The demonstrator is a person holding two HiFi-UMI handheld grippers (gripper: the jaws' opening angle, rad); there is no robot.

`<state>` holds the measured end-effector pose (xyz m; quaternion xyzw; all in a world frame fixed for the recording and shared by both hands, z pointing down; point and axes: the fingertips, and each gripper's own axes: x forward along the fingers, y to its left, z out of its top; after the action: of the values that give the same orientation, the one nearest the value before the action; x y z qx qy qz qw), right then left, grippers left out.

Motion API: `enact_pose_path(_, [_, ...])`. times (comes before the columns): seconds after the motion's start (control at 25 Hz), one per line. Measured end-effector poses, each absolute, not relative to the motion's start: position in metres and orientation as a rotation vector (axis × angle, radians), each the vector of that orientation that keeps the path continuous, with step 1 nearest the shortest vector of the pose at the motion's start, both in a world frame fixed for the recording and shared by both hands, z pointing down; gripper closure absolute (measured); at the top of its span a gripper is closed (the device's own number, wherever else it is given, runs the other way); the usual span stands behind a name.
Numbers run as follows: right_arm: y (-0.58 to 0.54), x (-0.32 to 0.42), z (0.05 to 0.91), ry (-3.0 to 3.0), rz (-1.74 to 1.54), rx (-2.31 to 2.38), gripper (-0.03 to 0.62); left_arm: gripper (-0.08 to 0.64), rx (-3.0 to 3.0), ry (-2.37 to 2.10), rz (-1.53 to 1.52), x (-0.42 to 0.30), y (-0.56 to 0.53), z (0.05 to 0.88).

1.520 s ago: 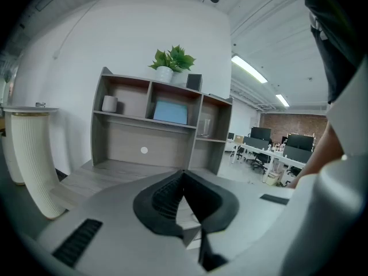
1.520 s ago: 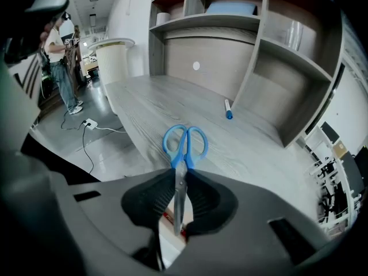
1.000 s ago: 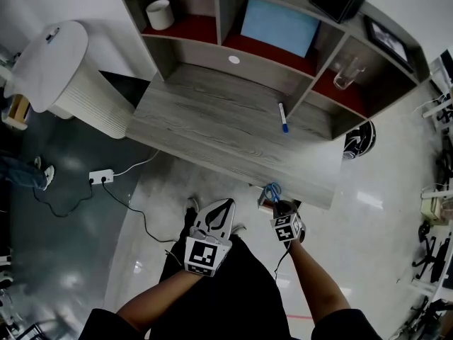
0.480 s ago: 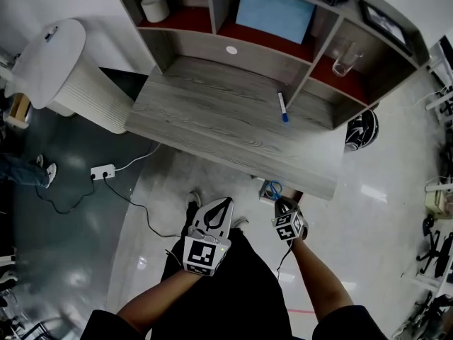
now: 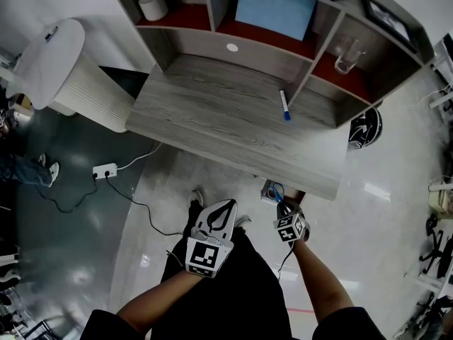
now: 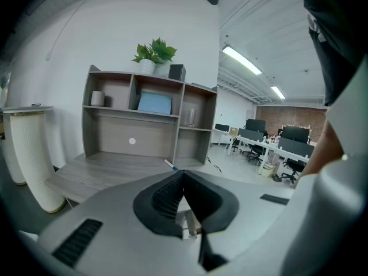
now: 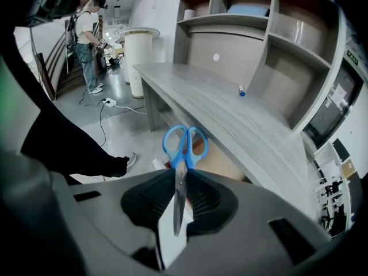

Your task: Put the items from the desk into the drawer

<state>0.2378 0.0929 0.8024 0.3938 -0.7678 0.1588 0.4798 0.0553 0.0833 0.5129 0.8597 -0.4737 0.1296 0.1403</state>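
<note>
The right tongs (image 7: 180, 180) are clamped on a pair of scissors (image 7: 184, 154), gripping the closed steel blades edge-on so that the blue handle loops stick out ahead, toward what looks like an open drawer (image 7: 221, 165) under the front edge of the counter (image 5: 212, 112). In the head view the scissors (image 5: 273, 190) hang just beyond that edge, off the counter and over the drawer's mouth. The left tongs (image 6: 183, 176) are pressed together with nothing between them, held low in front of the person's body and well apart from the work. A blue-capped marker (image 5: 284, 106) lies alone on the counter near the shelf unit's right-hand divider, so I judge it to be the item left to fetch. The scissors are stiff and fairly light, but smooth metal blades give a slippery hold, and the handle end may make them pivot or slide; lowering them before letting go seems wiser than dropping them. The marker should be light, rigid and apt to roll, so a grip across the middle of its barrel, with the tongs square to its length, looks safest
</note>
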Motion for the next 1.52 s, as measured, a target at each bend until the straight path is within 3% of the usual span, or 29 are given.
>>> enact_pose_path(1.52, [0.066, 0.274, 0.908, -1.854, 0.317, 0.733, 0.515, 0.557, 2.451, -1.386, 0.456, 0.094, 0.072, 0.557])
